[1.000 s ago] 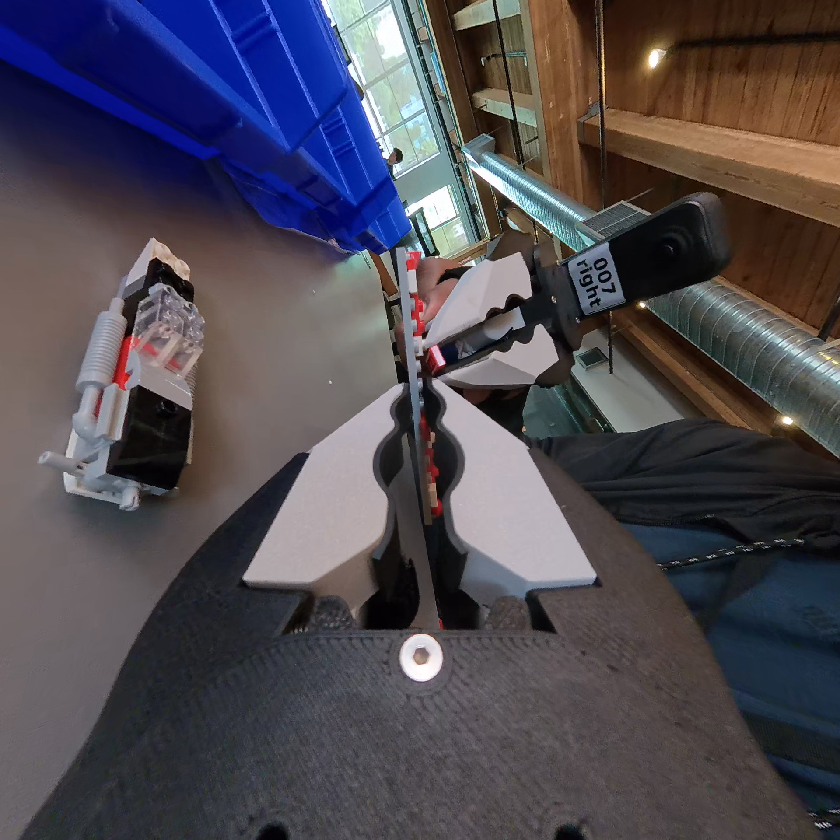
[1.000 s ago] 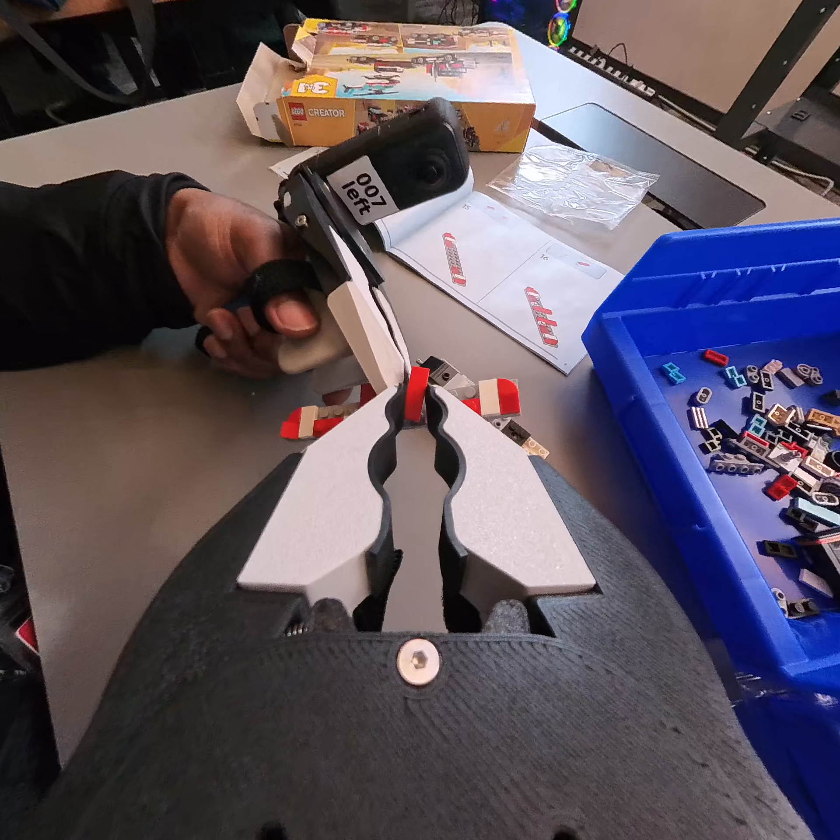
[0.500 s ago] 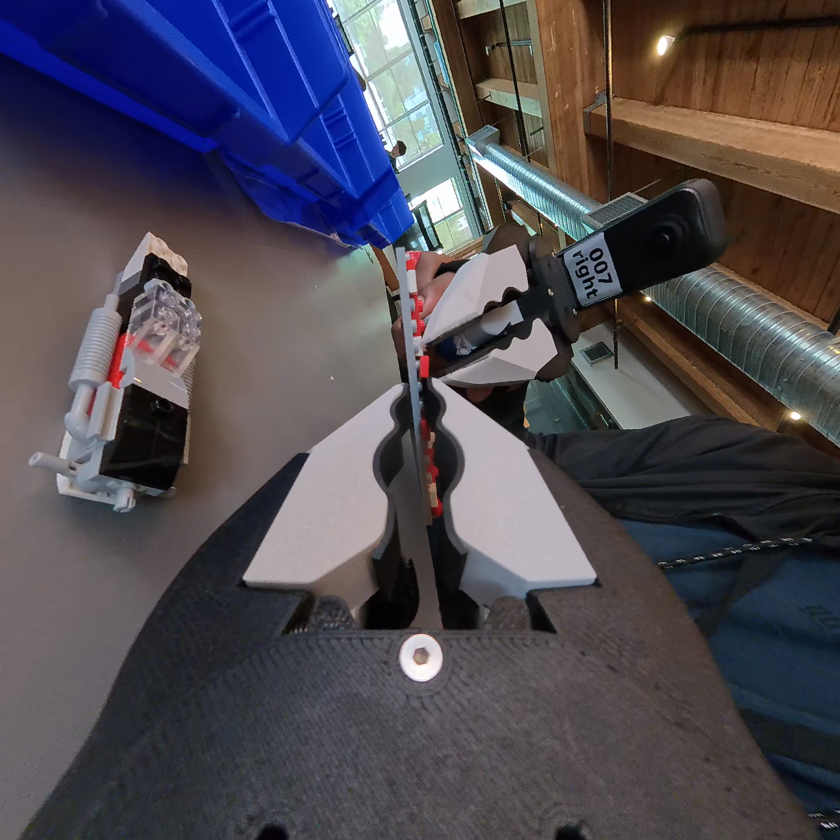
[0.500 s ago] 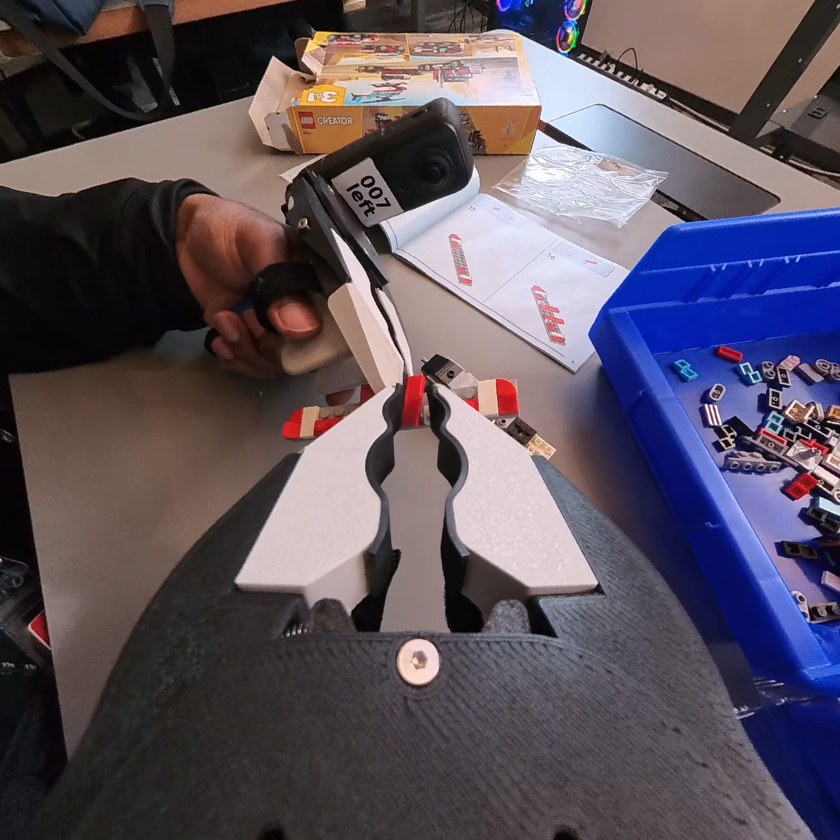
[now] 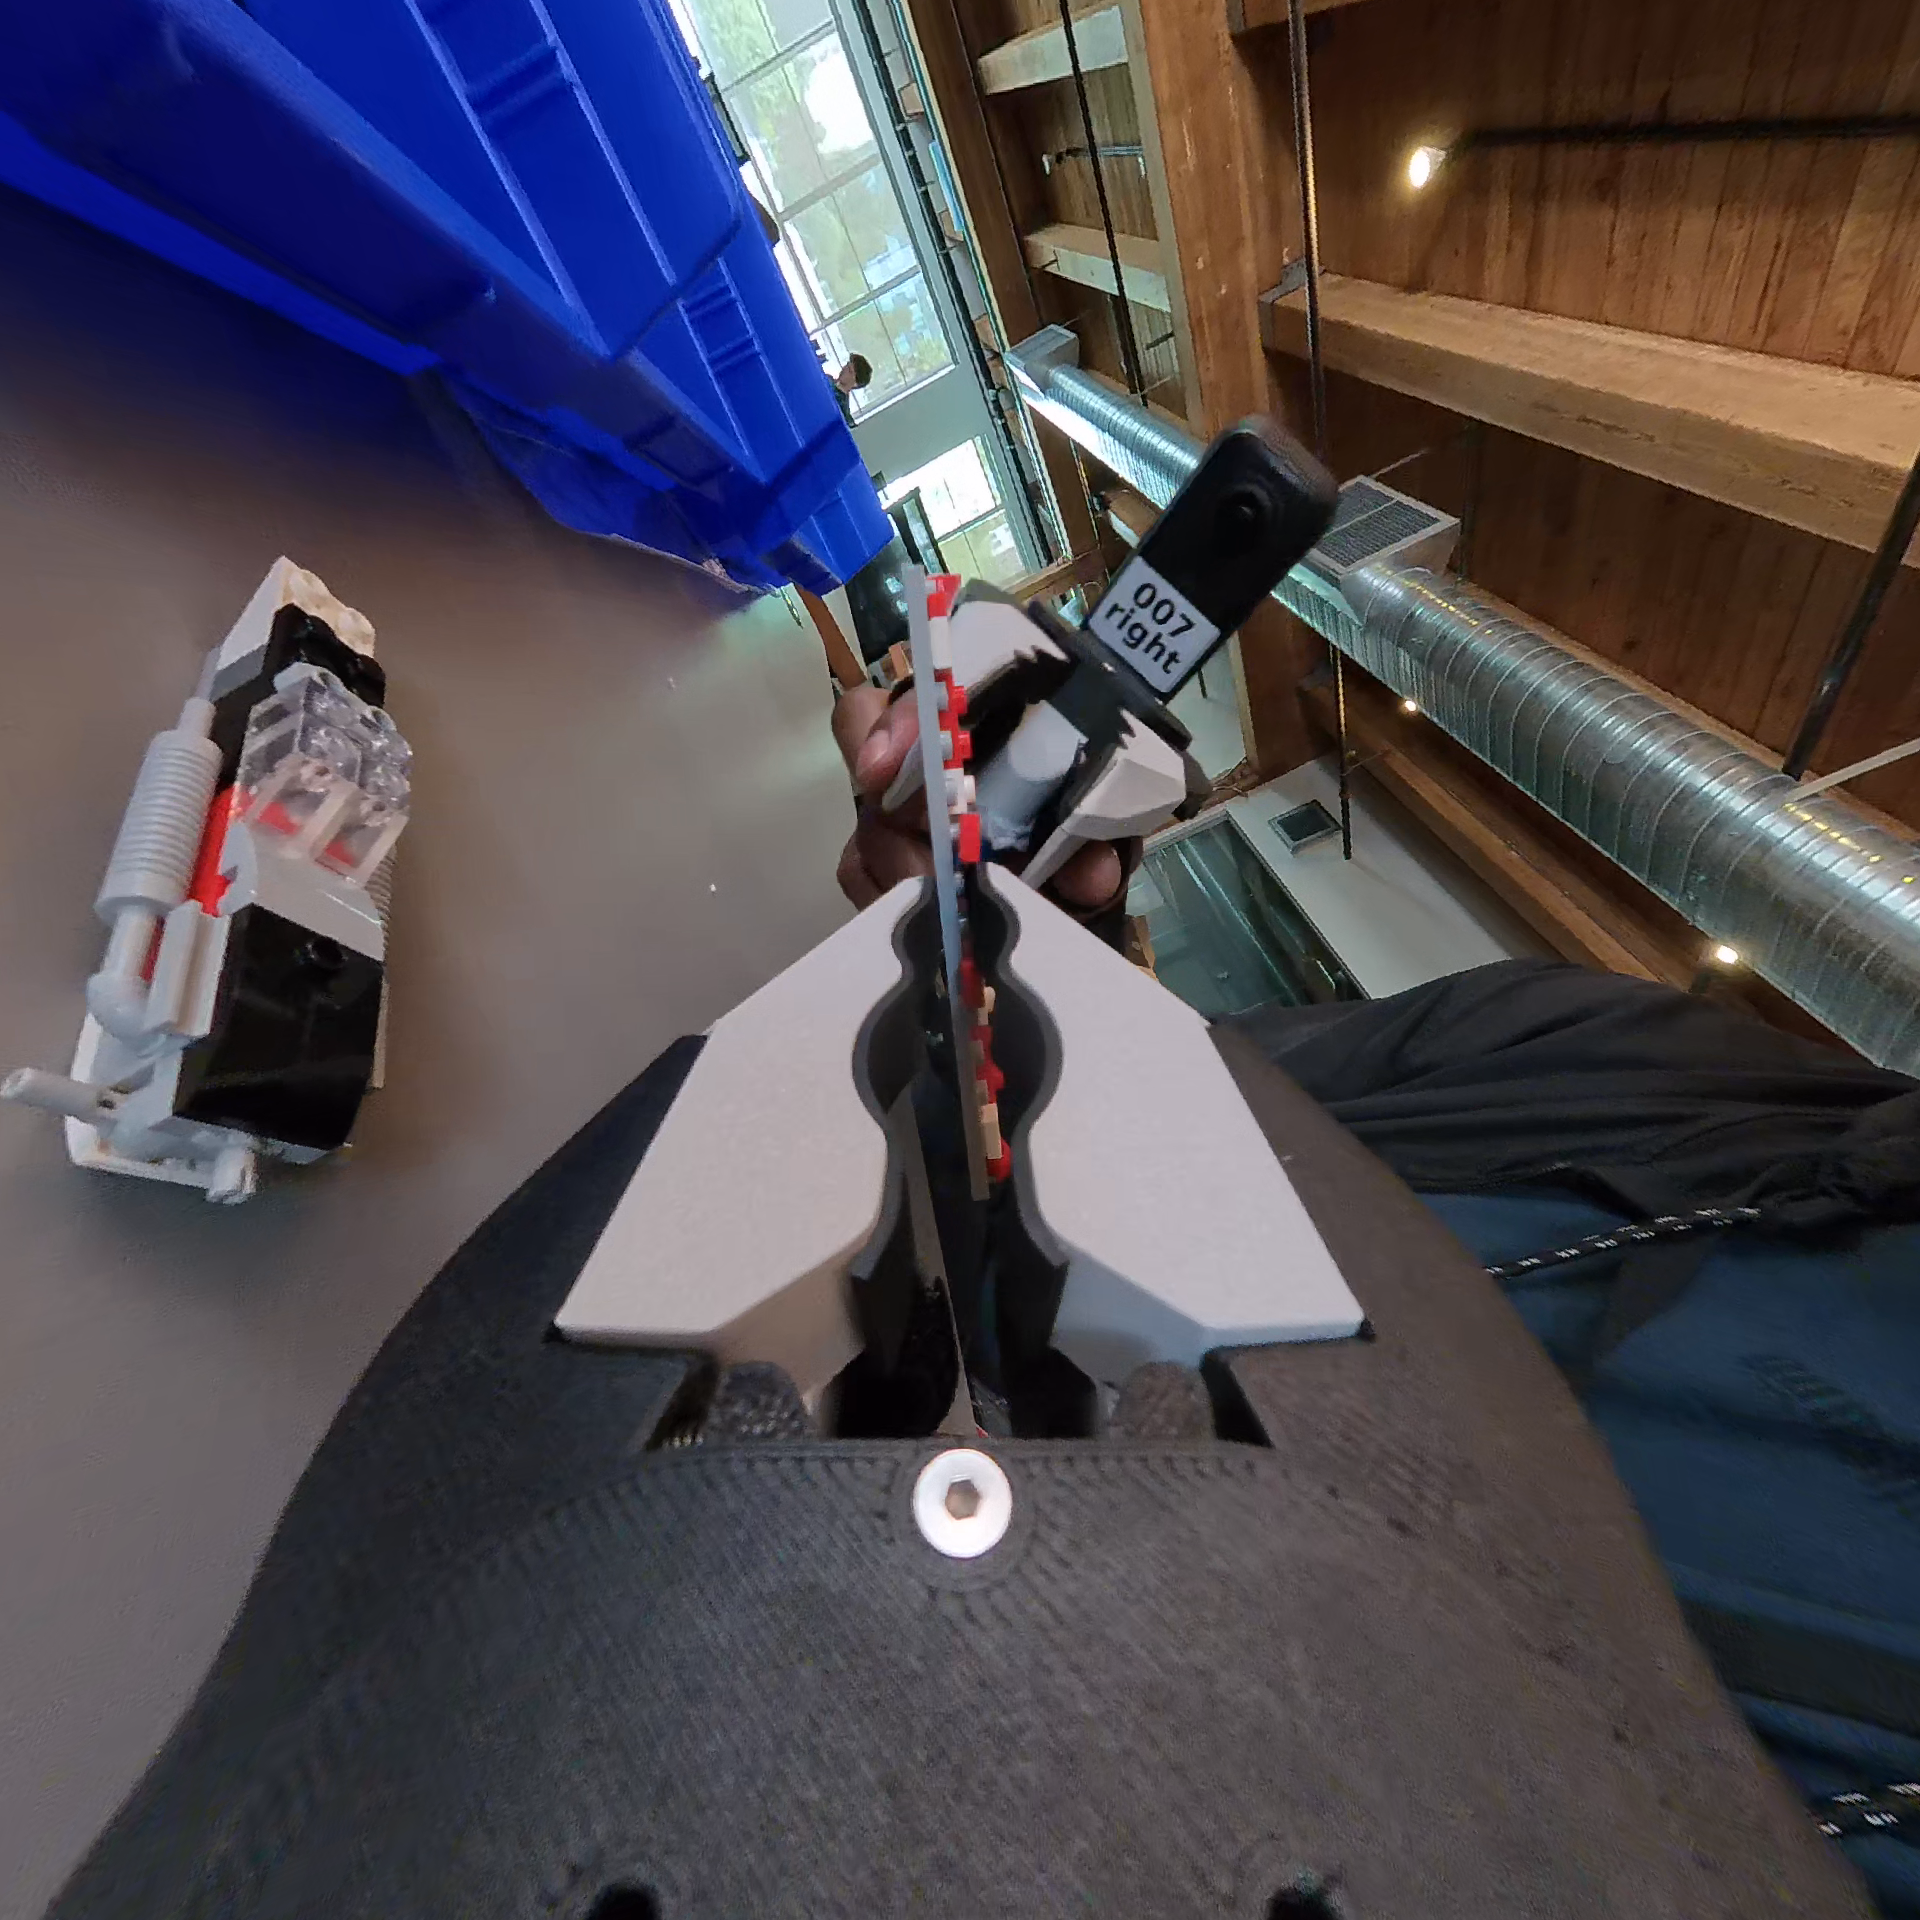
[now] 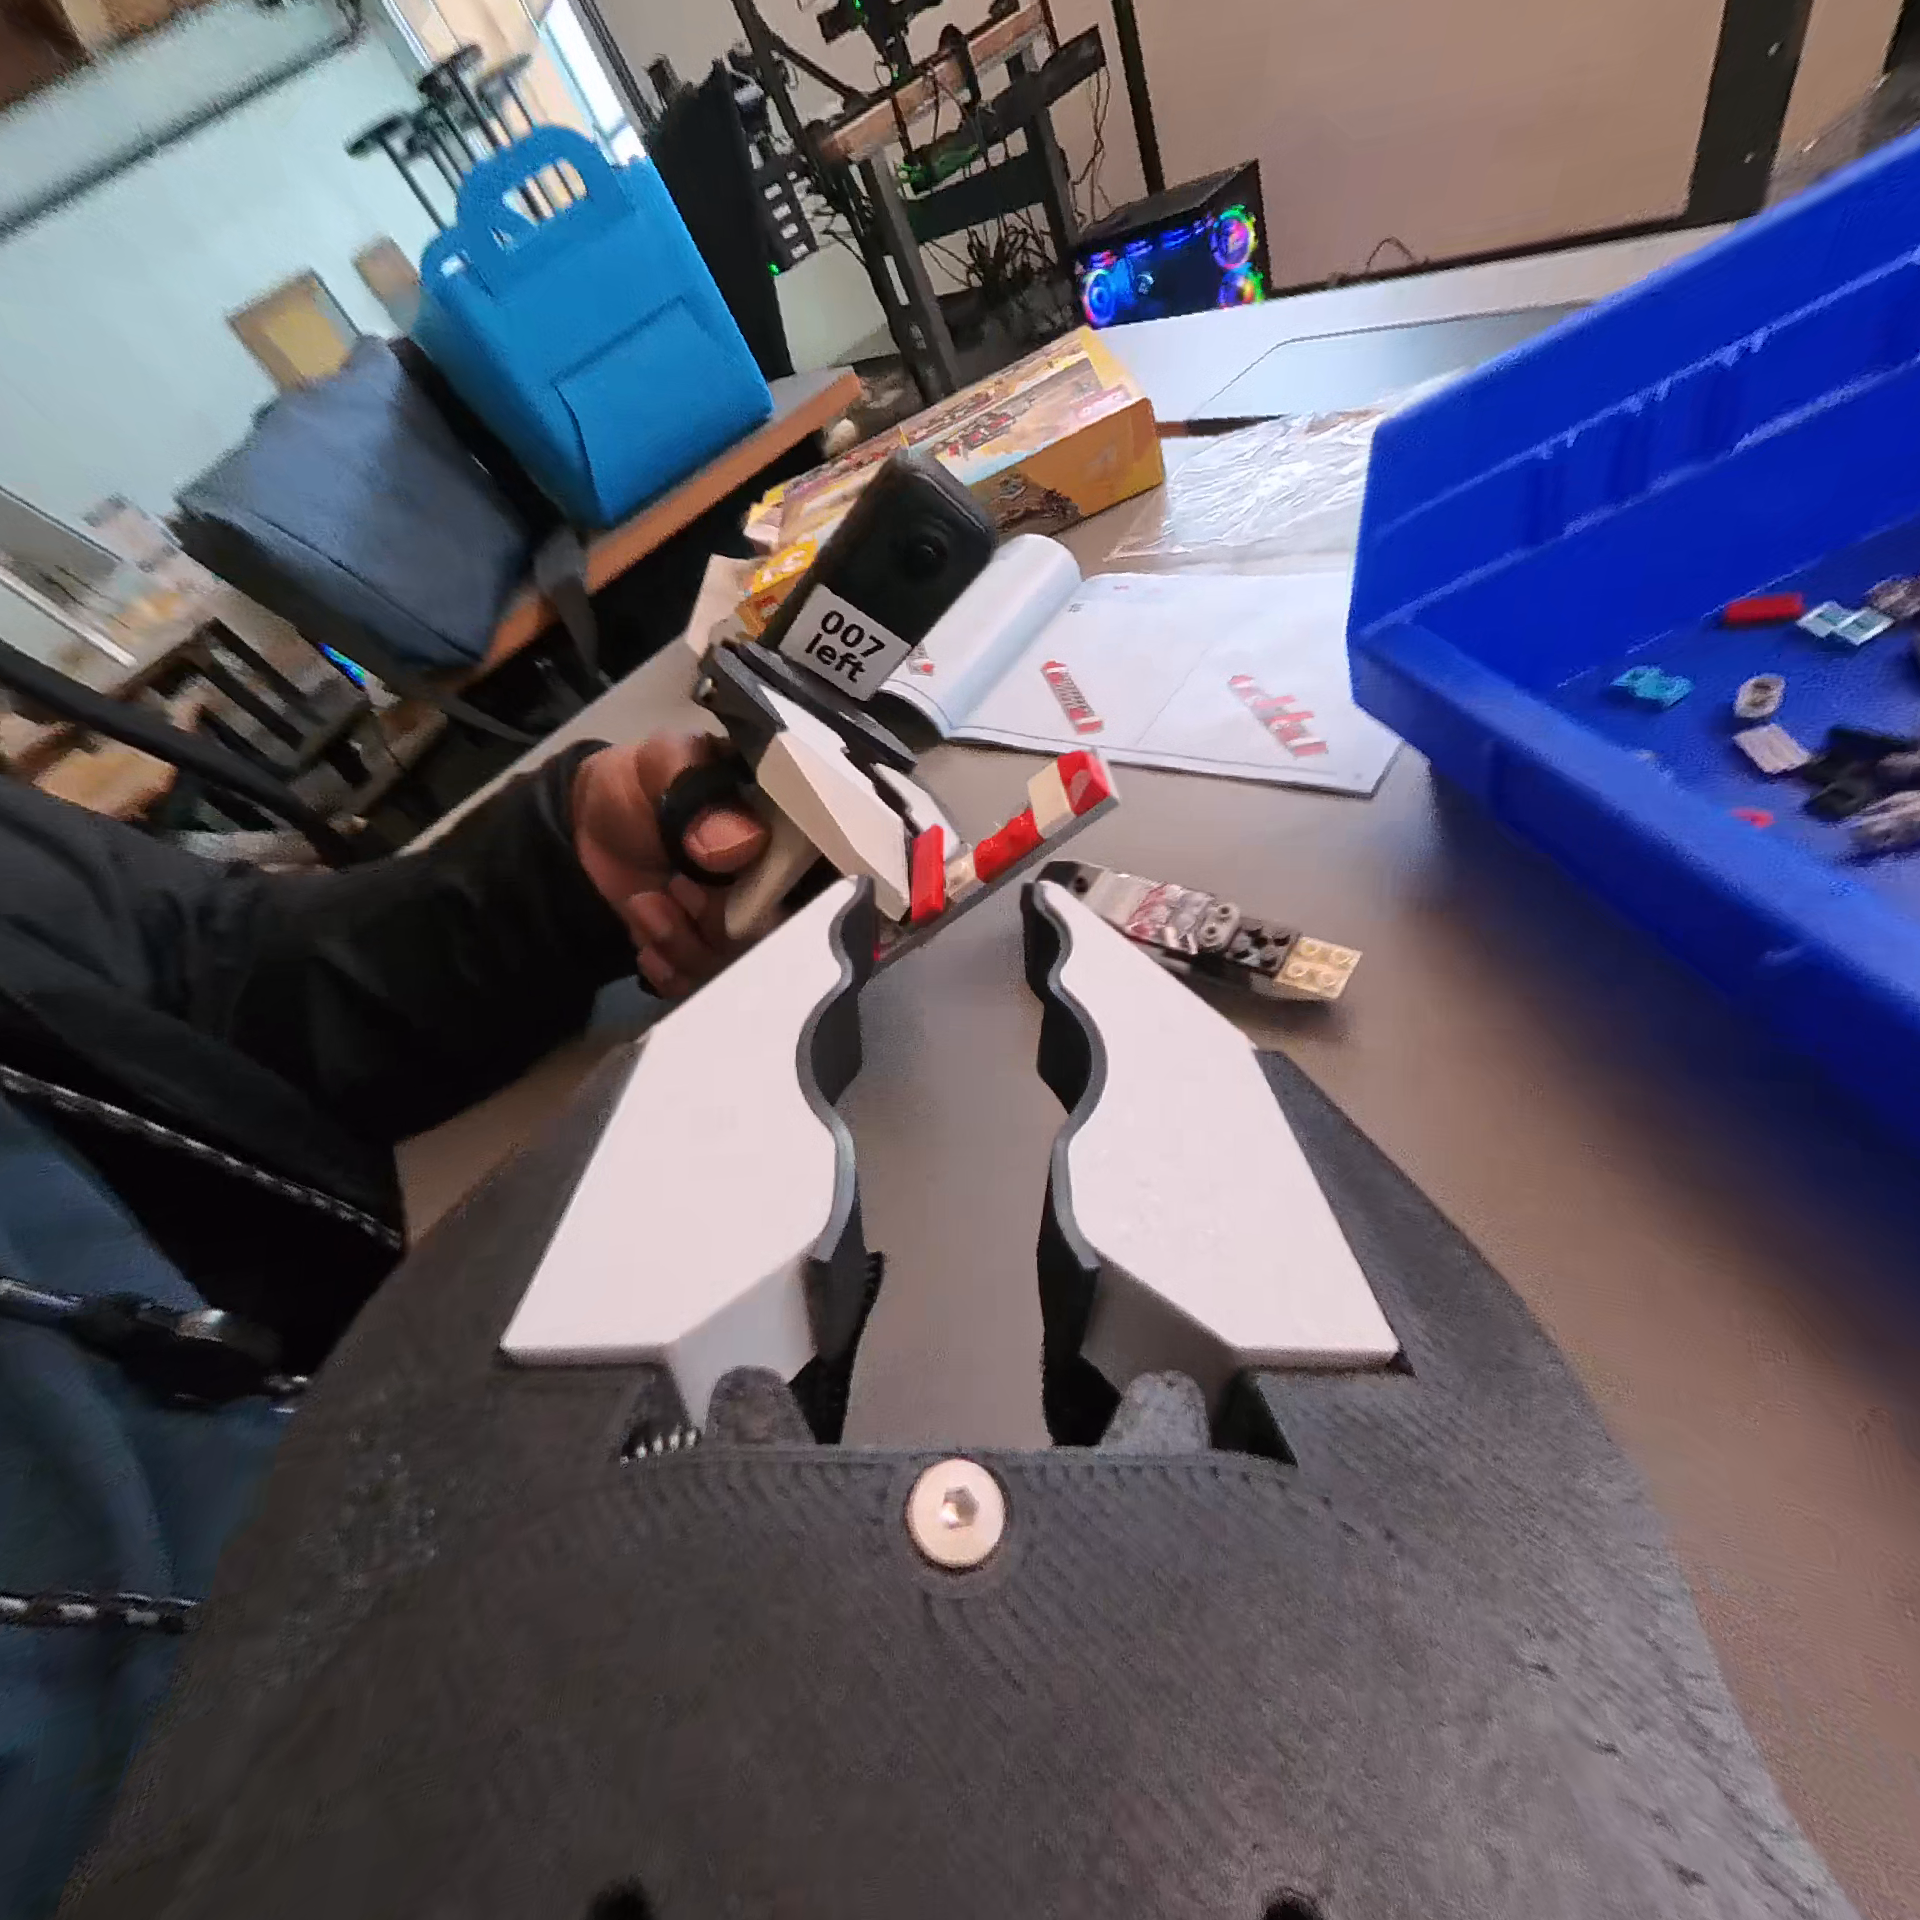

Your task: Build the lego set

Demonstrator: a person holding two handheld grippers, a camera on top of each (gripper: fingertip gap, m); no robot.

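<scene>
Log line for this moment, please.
left tool: shut on plate assembly | right tool: open, empty | truck cab: on table

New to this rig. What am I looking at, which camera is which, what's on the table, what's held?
No robot arm: a person holds a two-finger gripper in each hand, each with a camera looking along its fingers. The left wrist view shows the left gripper shut on a long grey plate with red and white bricks. The right wrist view shows the right gripper open and empty. On the grey table lie a partly built black and grey model, an open instruction booklet, the set's box, a clear bag and a blue bin of loose pieces.
</scene>
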